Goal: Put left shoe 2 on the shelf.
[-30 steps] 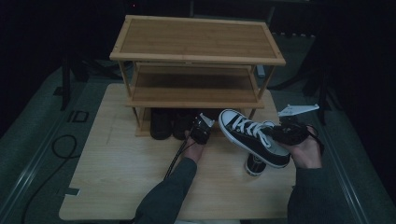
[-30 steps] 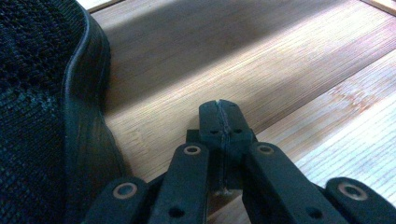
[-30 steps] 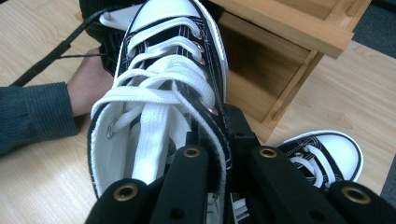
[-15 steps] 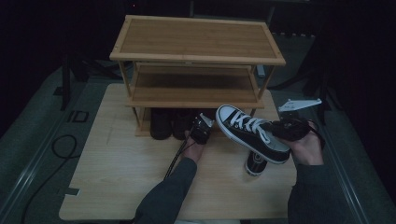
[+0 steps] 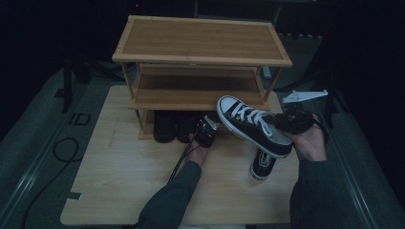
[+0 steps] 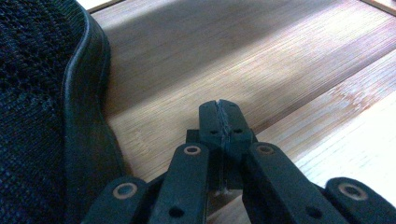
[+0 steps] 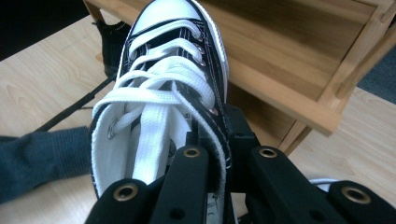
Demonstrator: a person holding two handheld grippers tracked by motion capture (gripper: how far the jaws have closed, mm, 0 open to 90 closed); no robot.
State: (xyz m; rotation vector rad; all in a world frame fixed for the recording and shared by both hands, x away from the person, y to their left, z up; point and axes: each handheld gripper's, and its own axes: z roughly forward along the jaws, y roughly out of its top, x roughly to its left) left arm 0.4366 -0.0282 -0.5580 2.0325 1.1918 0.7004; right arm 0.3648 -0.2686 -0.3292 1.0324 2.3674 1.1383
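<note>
A black-and-white laced sneaker (image 5: 250,125) hangs tilted above the table, its toe toward the wooden shoe rack (image 5: 200,59). My right gripper (image 5: 285,124) is shut on it. In the right gripper view the jaws pinch the sneaker's side wall at the ankle opening (image 7: 219,137), and the sneaker (image 7: 170,70) points at a rack shelf (image 7: 289,60). The matching sneaker (image 5: 263,164) lies on the table below. My left gripper (image 5: 204,130) rests low in front of the rack, shut with nothing in it (image 6: 220,119), beside a black mesh shoe (image 6: 42,93).
Two dark shoes (image 5: 165,126) stand under the rack's lowest shelf. The rack sits on a light wooden table (image 5: 119,181). A black cable (image 5: 62,148) loops on the grey floor at left. A sleeve (image 7: 42,154) lies to the sneaker's left in the right gripper view.
My right gripper has lifted the sneaker higher and a little toward the rack. The left gripper has stayed where it was.
</note>
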